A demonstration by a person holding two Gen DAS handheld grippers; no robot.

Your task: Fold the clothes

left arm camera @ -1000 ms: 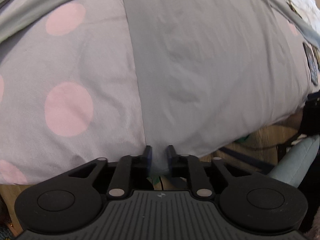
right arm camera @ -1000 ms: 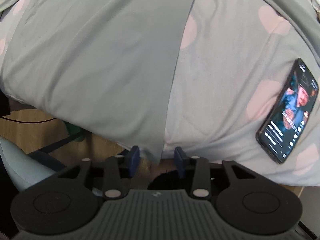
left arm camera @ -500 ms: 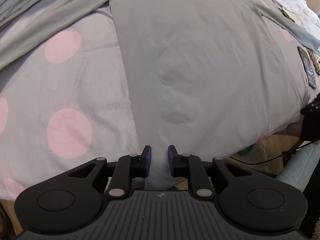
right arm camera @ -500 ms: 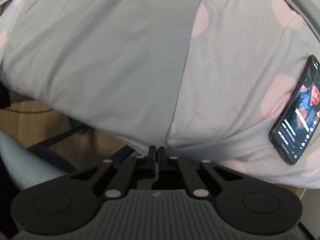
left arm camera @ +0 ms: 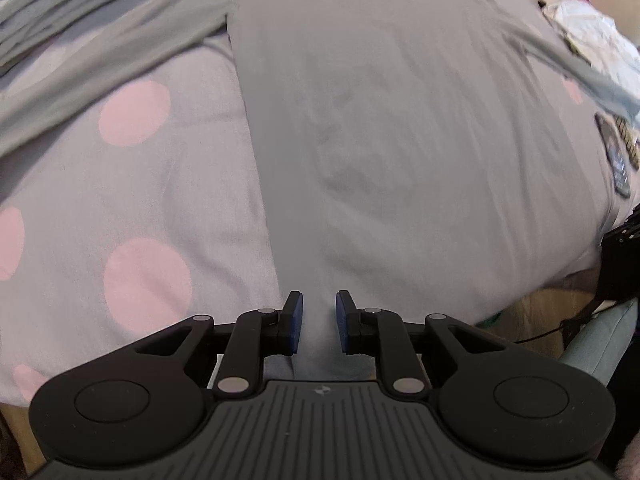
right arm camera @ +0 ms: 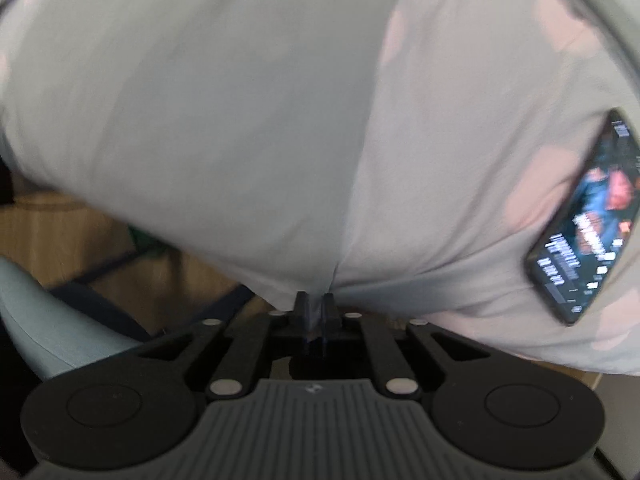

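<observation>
Grey long-sleeve shirt (left arm camera: 400, 140) laid flat on the polka-dot bedsheet (left arm camera: 132, 200), hem at the near bed edge; not yet folded.
Hem corner is pinched by right gripper (right arm camera: 315, 307), jaws opening slightly; left gripper (left arm camera: 319, 322) is spread over hem, nothing gripped. Phone (right arm camera: 584, 224) lies beside.

Left gripper (left arm camera: 319, 322): blue-padded jaws parted, hem of the grey long-sleeved shirt (left arm camera: 400, 140) running between them, pads not pressing it. Shirt lies flat on the grey bedsheet with pink dots (left arm camera: 132, 200). Folded grey clothes stack (left arm camera: 60, 4) at upper left. Dark phone (left arm camera: 616, 160) at right edge.
</observation>
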